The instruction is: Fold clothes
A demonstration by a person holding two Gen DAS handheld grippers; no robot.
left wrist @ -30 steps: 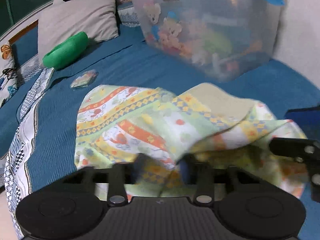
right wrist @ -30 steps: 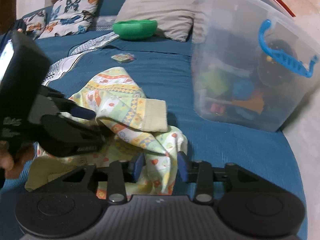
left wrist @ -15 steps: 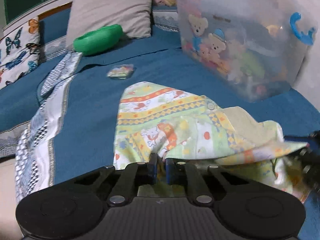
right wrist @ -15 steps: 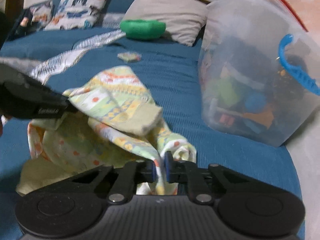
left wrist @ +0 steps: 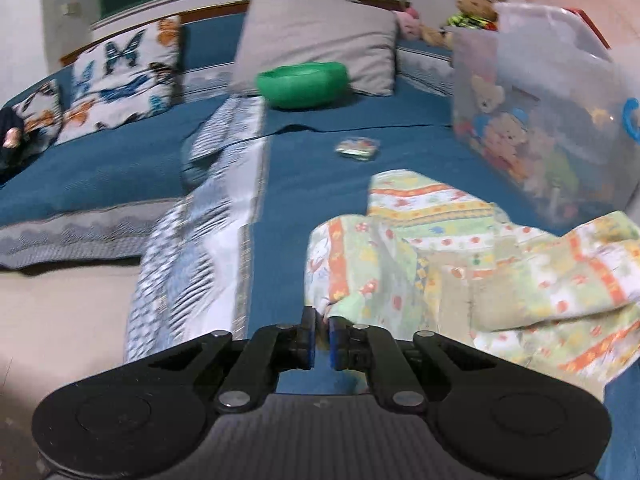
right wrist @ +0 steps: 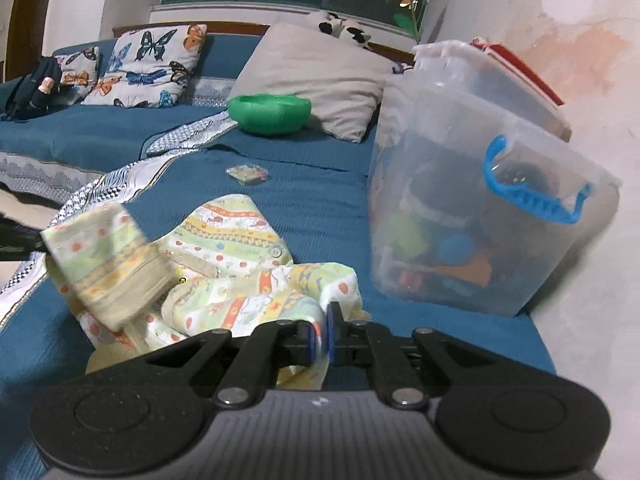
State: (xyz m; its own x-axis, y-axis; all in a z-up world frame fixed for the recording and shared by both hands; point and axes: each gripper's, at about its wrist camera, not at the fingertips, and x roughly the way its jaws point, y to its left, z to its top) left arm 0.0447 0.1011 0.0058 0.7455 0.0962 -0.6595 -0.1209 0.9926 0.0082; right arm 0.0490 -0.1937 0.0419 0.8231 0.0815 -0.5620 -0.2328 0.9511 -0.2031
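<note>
A small patterned garment (left wrist: pixel 460 264), pale green and yellow with orange bands, lies crumpled on the blue bedspread (left wrist: pixel 320 168). My left gripper (left wrist: pixel 320 338) is shut on its near left edge and holds that edge raised. My right gripper (right wrist: pixel 322 336) is shut on the garment's near right edge (right wrist: pixel 336 284). In the right wrist view the garment (right wrist: pixel 224 264) spreads to the left, and its left part hangs lifted and folded over. The left gripper's dark body shows only at that view's far left edge.
A clear plastic bin (right wrist: pixel 480 216) with a blue handle, full of toys, stands close on the right, against the wall. A green bowl-shaped thing (left wrist: pixel 302 84), a grey pillow (left wrist: pixel 316 44), butterfly cushions (left wrist: pixel 124 76) and a small packet (left wrist: pixel 356 148) lie further back. A patterned blanket strip (left wrist: pixel 208 248) runs along the left.
Both grippers went from open to shut on the garment's near edges. They have moved apart and lifted, which pulls the cloth wider; the left gripper has swung left.
</note>
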